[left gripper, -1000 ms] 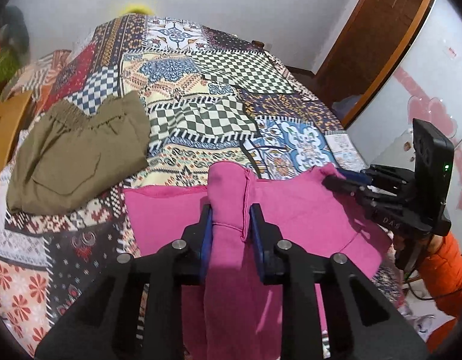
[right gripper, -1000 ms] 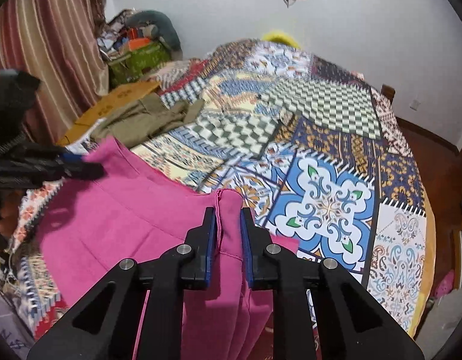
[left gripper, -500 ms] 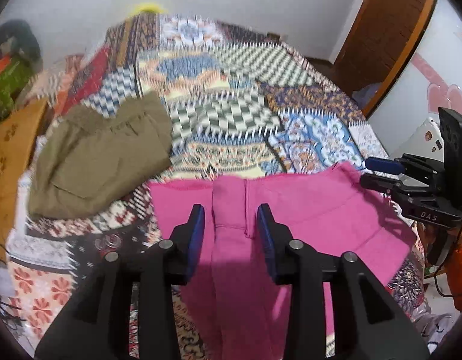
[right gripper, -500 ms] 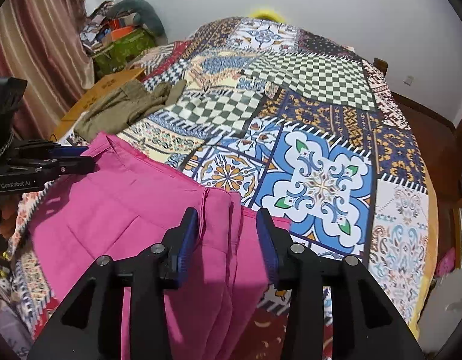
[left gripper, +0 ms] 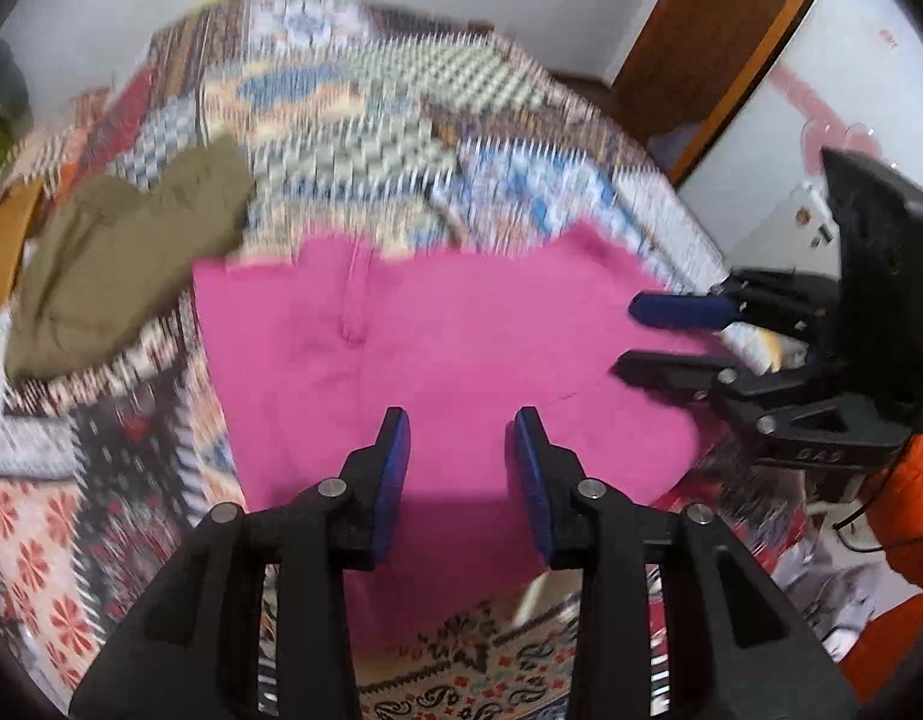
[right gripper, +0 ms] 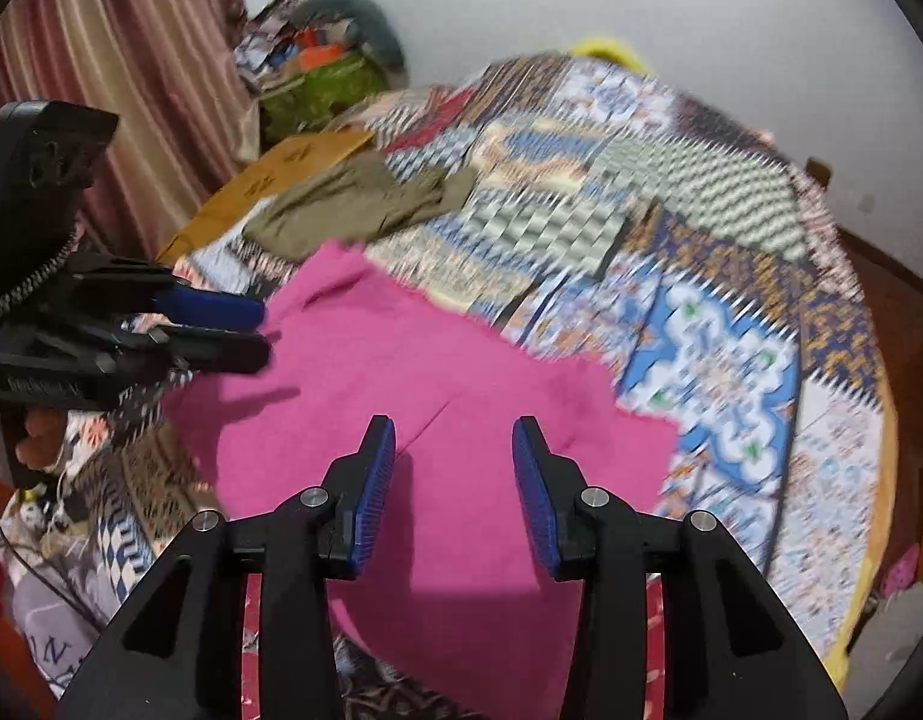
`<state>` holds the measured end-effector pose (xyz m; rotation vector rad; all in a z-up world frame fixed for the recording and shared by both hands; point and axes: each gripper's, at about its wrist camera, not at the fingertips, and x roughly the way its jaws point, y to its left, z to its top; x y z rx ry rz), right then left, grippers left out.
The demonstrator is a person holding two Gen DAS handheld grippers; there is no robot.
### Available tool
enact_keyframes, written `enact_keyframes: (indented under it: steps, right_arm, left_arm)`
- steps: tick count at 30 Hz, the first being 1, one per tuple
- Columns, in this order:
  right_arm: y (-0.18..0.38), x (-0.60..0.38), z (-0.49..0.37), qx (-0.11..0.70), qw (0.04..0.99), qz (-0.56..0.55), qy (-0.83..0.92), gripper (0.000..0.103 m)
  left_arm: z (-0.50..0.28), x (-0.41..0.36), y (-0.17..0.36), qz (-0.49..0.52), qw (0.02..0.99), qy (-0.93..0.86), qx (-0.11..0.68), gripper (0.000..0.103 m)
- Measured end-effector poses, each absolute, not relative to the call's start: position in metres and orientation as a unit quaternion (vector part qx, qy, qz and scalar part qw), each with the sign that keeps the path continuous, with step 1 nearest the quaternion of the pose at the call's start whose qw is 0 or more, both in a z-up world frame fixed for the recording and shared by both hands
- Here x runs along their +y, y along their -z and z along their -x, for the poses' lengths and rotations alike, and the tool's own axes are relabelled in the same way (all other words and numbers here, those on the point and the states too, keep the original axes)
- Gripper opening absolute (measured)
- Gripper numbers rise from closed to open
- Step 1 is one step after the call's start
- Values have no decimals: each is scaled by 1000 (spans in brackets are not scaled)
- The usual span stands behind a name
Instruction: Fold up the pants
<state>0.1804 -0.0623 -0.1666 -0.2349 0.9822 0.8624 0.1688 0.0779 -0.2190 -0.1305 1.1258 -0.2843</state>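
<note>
- Left wrist view: the pink pants [left gripper: 437, 354] lie spread flat on the patchwork bedspread [left gripper: 401, 138], at its near edge, with the cloth running off the edge toward the camera.
- The left gripper [left gripper: 461, 438] hangs just above the near part of the pink pants. Its blue pads stand apart with nothing between them, so it holds nothing.
- The right gripper [left gripper: 659, 339] reaches in from the right side of the pink pants, over their right edge. Its two fingers are parted and I see no cloth pinched there.
- A seam runs down the pink pants from their far edge, left of centre. The far edge looks fairly straight, though blur hides the fine creases.
- The olive garment [left gripper: 125, 252] sits to the far left of the pink pants, apart from them and bunched. I cannot say whether it is folded.
- Right wrist view: the pink pants [right gripper: 437, 420] fill the ground under the right gripper [right gripper: 455, 468], whose pads are wide and empty above the cloth.
- The left gripper [right gripper: 221, 330] comes in over the far left corner of the pink pants, its fingers close together but with no cloth in them that I can see.
- The olive garment [right gripper: 353, 204] lies beyond the pink pants, next to a brown cardboard sheet [right gripper: 263, 186].
- My guess is one fold has been laid and let go. The pink pants make a broad flat shape, so at least one more fold seems left before they are a neat packet.
</note>
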Motion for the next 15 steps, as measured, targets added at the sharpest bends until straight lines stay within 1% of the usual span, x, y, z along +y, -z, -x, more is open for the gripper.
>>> enact_keyframes:
  steps: [4, 9, 11, 12, 15]
  right_arm:
    - [173, -73, -168, 457, 788, 115, -396, 37]
    - [168, -98, -165, 460, 796, 108, -379, 37]
    - [174, -105, -162, 465, 797, 106, -371, 40]
    - [177, -108, -161, 465, 799, 105, -366, 43]
    - [177, -117, -161, 470, 803, 88, -354, 44]
  left_arm:
    - [-158, 98, 216, 105, 828, 137, 533, 36]
    - [-143, 114, 219, 70, 832, 96, 542, 37]
    - [-137, 117, 229, 66, 827, 83, 552, 37]
    - [-134, 118, 233, 62, 827, 74, 554, 38]
    - [-123, 125, 236, 66, 829, 62, 551, 38]
